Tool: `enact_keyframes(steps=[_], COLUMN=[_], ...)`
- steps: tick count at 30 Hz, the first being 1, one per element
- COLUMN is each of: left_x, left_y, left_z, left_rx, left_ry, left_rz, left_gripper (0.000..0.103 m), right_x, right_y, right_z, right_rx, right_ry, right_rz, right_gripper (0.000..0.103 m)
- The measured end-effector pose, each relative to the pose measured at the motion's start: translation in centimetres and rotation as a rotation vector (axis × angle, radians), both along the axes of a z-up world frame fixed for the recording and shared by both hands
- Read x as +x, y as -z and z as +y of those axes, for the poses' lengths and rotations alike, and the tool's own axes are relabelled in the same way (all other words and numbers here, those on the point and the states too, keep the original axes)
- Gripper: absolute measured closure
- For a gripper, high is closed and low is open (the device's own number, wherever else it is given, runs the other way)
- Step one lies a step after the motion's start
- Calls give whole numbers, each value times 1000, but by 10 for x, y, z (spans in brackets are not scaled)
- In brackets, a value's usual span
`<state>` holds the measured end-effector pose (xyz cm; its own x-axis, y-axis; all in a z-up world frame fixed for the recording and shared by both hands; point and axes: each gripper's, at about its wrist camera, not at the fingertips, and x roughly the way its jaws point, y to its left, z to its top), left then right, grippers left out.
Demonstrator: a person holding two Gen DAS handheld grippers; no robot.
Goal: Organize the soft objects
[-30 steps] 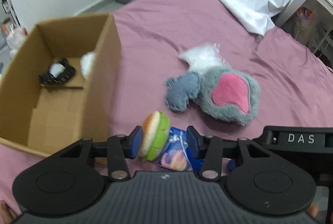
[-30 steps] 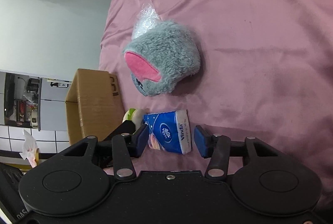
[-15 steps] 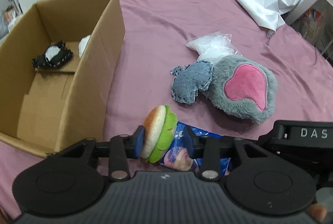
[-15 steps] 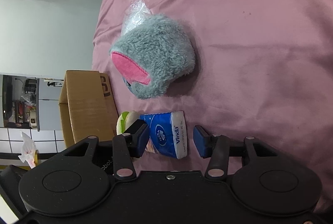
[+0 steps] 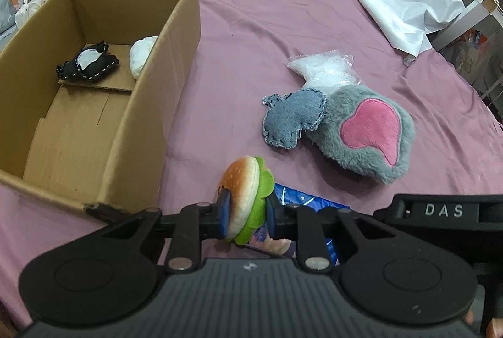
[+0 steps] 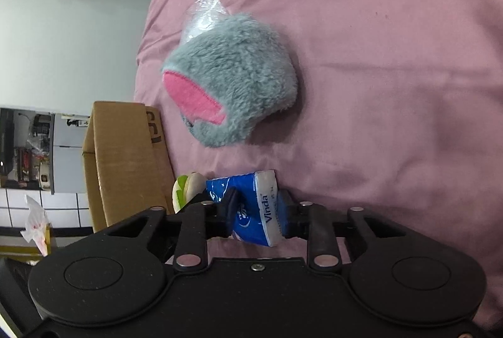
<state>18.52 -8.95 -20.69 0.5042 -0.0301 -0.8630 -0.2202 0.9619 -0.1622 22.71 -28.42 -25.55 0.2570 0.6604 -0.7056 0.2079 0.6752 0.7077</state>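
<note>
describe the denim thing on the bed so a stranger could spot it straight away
On the mauve bedsheet, right of the open cardboard box, lies a fluffy grey plush with a pink patch. The small flat blue denim toy leans against its left side; alone there, it has frayed, stitched edges.

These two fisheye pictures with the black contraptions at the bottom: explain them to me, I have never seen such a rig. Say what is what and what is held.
No robot here: a person holds a two-finger gripper in each hand, each with a camera looking along its fingers. In the left view, the left gripper is shut on a plush burger. In the right view, the right gripper is shut on a blue tissue pack. Both hang over a bed with a pink sheet. On it lie a grey and pink plush, a denim toy, a clear bag and a cardboard box holding a black toy and a white lump.
</note>
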Motion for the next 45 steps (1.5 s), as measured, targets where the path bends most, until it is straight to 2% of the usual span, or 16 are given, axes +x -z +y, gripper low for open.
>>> enact_keyframes(steps=[12, 24, 45], left_x=[-22, -48, -87], left_y=[-24, -64, -117], left_z=[-2, 5, 23], left_rx=[-18, -33, -39], left_ry=[-8, -38, -59], left_rz=[-12, -95, -223], left_gripper=[83, 83, 83], right_x=[-22, -48, -87], right_y=[-38, -79, -140], right_z=[-9, -17, -15], right_rx=[-85, -141, -170], right_ry=[3, 39, 84], right_rz=[-76, -177, -334], right_gripper=[82, 82, 82])
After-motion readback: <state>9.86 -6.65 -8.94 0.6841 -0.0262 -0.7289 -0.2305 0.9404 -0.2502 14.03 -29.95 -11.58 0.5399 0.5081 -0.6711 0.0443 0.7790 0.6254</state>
